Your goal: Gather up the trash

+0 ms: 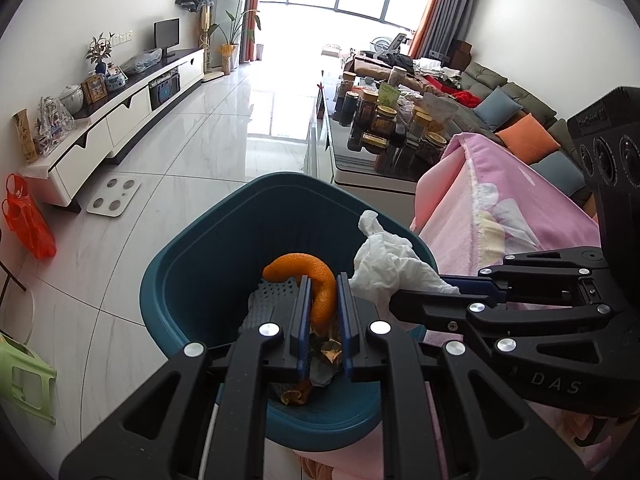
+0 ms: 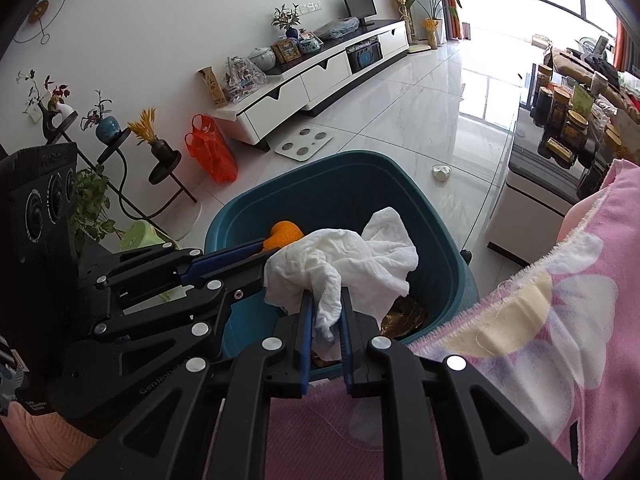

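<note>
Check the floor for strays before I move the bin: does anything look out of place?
Yes: a small white object lies alone on the tiles beyond the teal bin, well outside it. What it is cannot be told.

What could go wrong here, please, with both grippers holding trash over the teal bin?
1. The crumpled tissue spreads well past the right gripper and reaches toward the bin rim by the pink blanket; released there, it might catch on the rim or land on the blanket.
2. The orange peel is wedged deep in the left gripper and may stick.

Home living room, sofa [image 1: 516, 100], TV cabinet [image 1: 120, 120]
</note>
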The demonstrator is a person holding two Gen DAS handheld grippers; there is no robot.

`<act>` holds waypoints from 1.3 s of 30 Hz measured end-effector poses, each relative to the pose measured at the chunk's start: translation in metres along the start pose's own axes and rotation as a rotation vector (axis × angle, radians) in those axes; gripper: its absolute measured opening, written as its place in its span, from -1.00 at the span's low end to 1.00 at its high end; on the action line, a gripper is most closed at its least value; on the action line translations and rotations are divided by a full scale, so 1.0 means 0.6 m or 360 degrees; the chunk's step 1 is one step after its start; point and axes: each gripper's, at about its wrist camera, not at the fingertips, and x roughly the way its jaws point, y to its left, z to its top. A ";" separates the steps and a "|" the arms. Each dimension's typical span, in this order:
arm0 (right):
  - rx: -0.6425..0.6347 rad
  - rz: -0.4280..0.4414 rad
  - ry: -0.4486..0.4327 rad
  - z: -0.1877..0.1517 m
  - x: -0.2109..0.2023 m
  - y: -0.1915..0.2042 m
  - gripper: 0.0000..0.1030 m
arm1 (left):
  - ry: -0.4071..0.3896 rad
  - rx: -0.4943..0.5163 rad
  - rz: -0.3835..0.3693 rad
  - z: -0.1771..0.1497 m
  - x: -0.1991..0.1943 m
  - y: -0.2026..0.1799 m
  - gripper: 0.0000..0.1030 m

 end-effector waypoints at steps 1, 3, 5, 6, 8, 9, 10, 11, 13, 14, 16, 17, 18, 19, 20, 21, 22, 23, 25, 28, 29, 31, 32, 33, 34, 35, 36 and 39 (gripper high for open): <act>0.0002 -0.0002 0.0000 0.000 0.001 0.000 -0.74 | 0.0006 -0.0005 0.0000 0.000 0.003 0.000 -0.74; 0.0006 -0.0003 0.0002 0.001 0.002 0.000 -0.74 | 0.0019 -0.0004 0.0004 0.000 0.009 0.000 -0.73; 0.0015 -0.0005 0.0000 0.002 0.003 -0.002 -0.74 | 0.0030 -0.0006 0.0008 -0.002 0.016 -0.001 -0.73; 0.0018 -0.0004 0.0001 0.003 0.004 -0.002 -0.73 | 0.0033 -0.0006 0.0010 -0.002 0.018 -0.001 -0.73; 0.0019 -0.0008 -0.0002 0.002 0.003 -0.003 -0.72 | 0.0033 -0.0007 0.0018 -0.001 0.022 0.000 -0.73; 0.0021 -0.0009 -0.0004 0.002 0.003 -0.003 -0.71 | 0.0032 -0.0009 0.0019 0.000 0.023 0.001 -0.73; 0.0021 -0.0009 -0.0005 0.002 0.002 -0.004 -0.69 | 0.0034 -0.0010 0.0016 0.000 0.023 0.002 -0.73; 0.0021 -0.0009 -0.0006 0.002 0.002 -0.005 -0.68 | 0.0034 -0.0010 0.0018 0.000 0.024 0.002 -0.70; 0.0027 -0.0012 -0.0011 0.002 0.001 -0.007 -0.59 | 0.0032 -0.0008 0.0021 -0.001 0.024 0.001 -0.63; 0.0030 -0.0011 -0.0017 0.001 -0.001 -0.008 -0.56 | 0.0030 -0.0007 0.0021 -0.001 0.025 0.002 -0.63; 0.0035 -0.0012 -0.0022 0.000 -0.003 -0.013 -0.54 | 0.0027 -0.0007 0.0018 -0.002 0.023 0.002 -0.59; 0.0040 -0.0010 -0.0025 0.000 -0.004 -0.014 -0.54 | 0.0024 -0.0008 0.0020 -0.002 0.022 0.001 -0.56; 0.0043 -0.0009 -0.0027 -0.001 -0.006 -0.016 -0.54 | 0.0019 -0.0008 0.0023 -0.004 0.019 0.000 -0.48; 0.0046 -0.0010 -0.0031 -0.001 -0.007 -0.017 -0.52 | 0.0012 -0.0007 0.0024 -0.004 0.017 0.000 -0.41; 0.0052 -0.0007 -0.0037 -0.002 -0.010 -0.019 -0.47 | 0.0004 -0.0007 0.0026 -0.003 0.015 0.000 -0.37; 0.0060 -0.0005 -0.0045 -0.003 -0.013 -0.020 -0.44 | -0.0005 -0.0004 0.0028 -0.007 0.010 0.001 -0.32; 0.0068 -0.0003 -0.0054 -0.005 -0.015 -0.022 -0.39 | -0.0013 0.0000 0.0031 -0.007 0.007 0.001 -0.27; 0.0075 0.0000 -0.0063 -0.006 -0.018 -0.024 -0.36 | -0.0021 0.0003 0.0038 -0.007 0.003 0.002 -0.23; 0.0095 0.0012 -0.0083 -0.009 -0.025 -0.029 -0.29 | -0.0041 0.0002 0.0057 -0.008 -0.005 0.003 0.02; 0.0116 0.0022 -0.0128 -0.017 -0.044 -0.033 -0.22 | -0.0075 -0.0003 0.0073 -0.011 -0.022 0.005 0.23; 0.0119 0.0024 -0.0145 -0.021 -0.051 -0.034 -0.18 | -0.0097 -0.0007 0.0081 -0.012 -0.031 0.006 0.28; 0.0124 0.0025 -0.0190 -0.030 -0.071 -0.035 -0.06 | -0.0139 0.0000 0.0085 -0.015 -0.048 0.007 0.38; 0.0125 0.0025 -0.0217 -0.036 -0.082 -0.035 -0.01 | -0.0164 0.0006 0.0085 -0.019 -0.059 0.006 0.44; 0.0122 0.0021 -0.0245 -0.043 -0.094 -0.034 0.00 | -0.0192 0.0013 0.0090 -0.021 -0.069 0.004 0.57; 0.0120 0.0007 -0.0277 -0.050 -0.106 -0.034 0.07 | -0.0223 0.0030 0.0092 -0.026 -0.082 0.000 0.66; 0.0119 -0.0005 -0.0307 -0.058 -0.118 -0.033 0.16 | -0.0256 0.0053 0.0091 -0.030 -0.094 -0.005 0.70; 0.0117 -0.0019 -0.0340 -0.067 -0.131 -0.034 0.22 | -0.0288 0.0072 0.0097 -0.035 -0.107 -0.011 0.83; 0.0116 -0.0075 -0.0447 -0.099 -0.170 -0.032 0.49 | -0.0369 0.0102 0.0064 -0.050 -0.143 -0.032 0.89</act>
